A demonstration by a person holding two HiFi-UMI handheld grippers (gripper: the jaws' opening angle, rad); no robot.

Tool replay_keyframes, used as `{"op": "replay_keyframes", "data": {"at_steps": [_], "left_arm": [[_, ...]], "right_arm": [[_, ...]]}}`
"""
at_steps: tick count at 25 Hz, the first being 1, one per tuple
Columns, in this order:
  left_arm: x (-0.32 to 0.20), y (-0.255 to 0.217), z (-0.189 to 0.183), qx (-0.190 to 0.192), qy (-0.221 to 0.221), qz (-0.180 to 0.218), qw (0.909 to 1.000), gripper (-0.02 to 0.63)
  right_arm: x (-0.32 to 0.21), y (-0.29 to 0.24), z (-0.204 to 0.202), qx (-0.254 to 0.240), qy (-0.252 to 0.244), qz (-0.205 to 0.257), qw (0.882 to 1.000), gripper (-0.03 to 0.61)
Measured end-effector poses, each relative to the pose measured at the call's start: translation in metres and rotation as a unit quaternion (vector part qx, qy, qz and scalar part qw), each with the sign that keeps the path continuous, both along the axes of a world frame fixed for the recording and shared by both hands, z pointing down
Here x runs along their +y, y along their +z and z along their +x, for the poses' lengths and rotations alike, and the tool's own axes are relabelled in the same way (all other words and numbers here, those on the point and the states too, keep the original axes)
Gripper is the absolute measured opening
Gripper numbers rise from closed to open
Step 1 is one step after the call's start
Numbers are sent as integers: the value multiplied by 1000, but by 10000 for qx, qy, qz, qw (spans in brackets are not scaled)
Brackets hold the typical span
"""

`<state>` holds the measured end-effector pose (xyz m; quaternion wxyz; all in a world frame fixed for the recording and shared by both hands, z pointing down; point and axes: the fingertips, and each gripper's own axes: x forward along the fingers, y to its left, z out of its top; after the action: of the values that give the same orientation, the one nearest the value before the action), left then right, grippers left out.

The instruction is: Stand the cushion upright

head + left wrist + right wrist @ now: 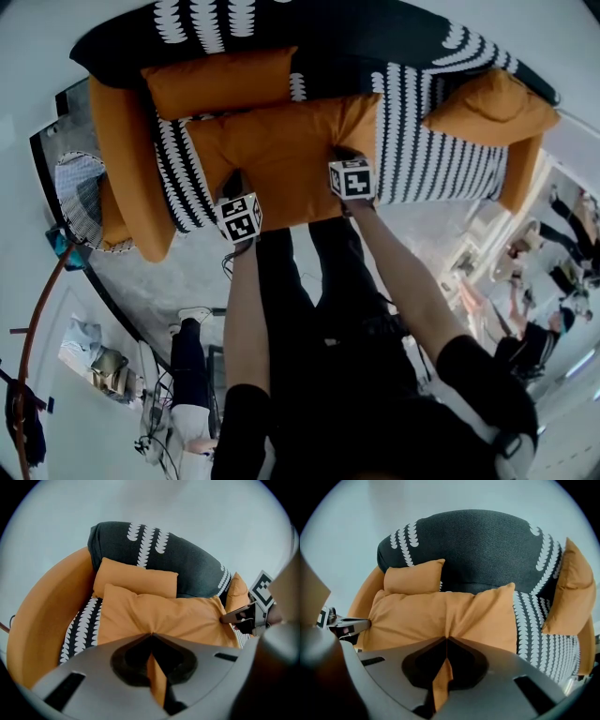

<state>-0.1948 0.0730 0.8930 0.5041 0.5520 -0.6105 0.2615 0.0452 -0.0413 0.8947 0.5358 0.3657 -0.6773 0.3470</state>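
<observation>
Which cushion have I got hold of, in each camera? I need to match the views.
Head view: the large orange cushion lies across the sofa seat, upper centre.
Left gripper view: centre, its near edge pinched in the jaws.
Right gripper view: centre, edge pinched likewise.
Shared landmark: the small orange cushion just behind it.

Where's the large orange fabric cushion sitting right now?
In the head view, the large orange cushion lies flat on the black-and-white sofa seat, just in front of the smaller orange cushion. The left gripper and the right gripper pinch its near edge.
</observation>
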Motion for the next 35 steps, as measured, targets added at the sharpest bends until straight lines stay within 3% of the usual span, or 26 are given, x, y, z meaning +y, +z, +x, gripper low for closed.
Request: {"op": "replay_keyframes", "data": {"at_steps": [23, 35], "left_arm": [[39, -64, 8, -186, 243, 223, 9993, -1], [31, -130, -1, -397, 462, 736, 9954, 0]], "right_arm": [[49, -60, 3, -500, 176, 156, 9985, -2], [40, -108, -4, -815, 268, 649, 9942, -2]]}}
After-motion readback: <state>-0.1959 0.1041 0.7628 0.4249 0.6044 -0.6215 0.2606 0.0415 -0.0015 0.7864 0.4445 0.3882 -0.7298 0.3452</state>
